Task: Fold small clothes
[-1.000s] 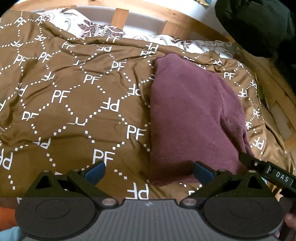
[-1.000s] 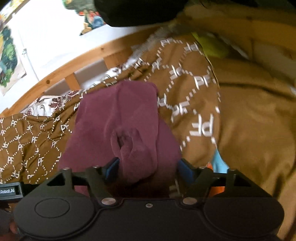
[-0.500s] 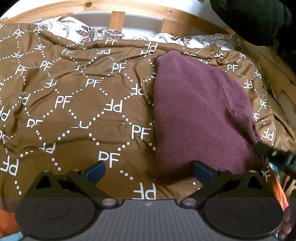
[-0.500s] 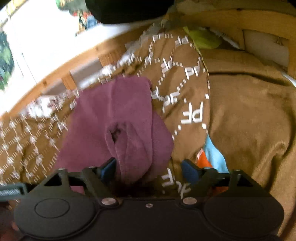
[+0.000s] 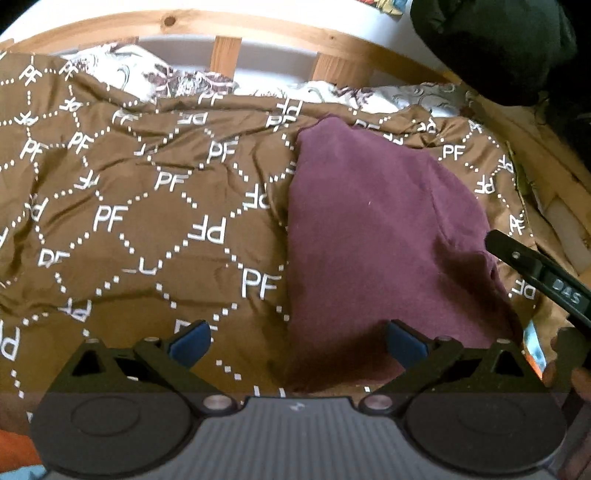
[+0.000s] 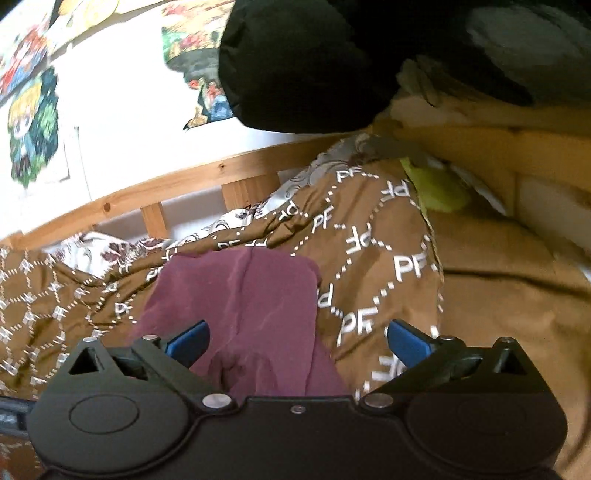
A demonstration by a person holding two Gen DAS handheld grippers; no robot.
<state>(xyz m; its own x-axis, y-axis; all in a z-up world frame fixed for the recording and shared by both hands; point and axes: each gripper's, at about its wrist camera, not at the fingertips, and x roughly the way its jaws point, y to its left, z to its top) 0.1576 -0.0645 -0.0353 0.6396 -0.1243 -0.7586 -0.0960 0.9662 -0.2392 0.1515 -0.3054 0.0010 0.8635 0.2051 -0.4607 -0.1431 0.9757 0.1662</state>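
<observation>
A maroon garment (image 5: 376, 236) lies folded lengthwise on the brown patterned duvet (image 5: 129, 221). It also shows in the right wrist view (image 6: 255, 306). My left gripper (image 5: 297, 341) is open and empty, hovering over the garment's near left edge. My right gripper (image 6: 297, 341) is open and empty, just above the garment's near end, with a bunched sleeve fold below its left finger. The right gripper's body (image 5: 535, 273) shows at the right edge of the left wrist view, beside the garment's right side.
A wooden bed rail (image 5: 229, 26) runs along the far side, with floral pillows (image 5: 177, 79) under it. A black bulky item (image 6: 314, 62) hangs above the far right. A plain tan blanket (image 6: 517, 288) lies right of the duvet. A yellow-green object (image 6: 439, 188) sits by the frame.
My right gripper has opened and let go of the bunched sleeve, then lifted and drawn back. My left gripper stayed open and shifted slightly nearer the garment's left edge.
</observation>
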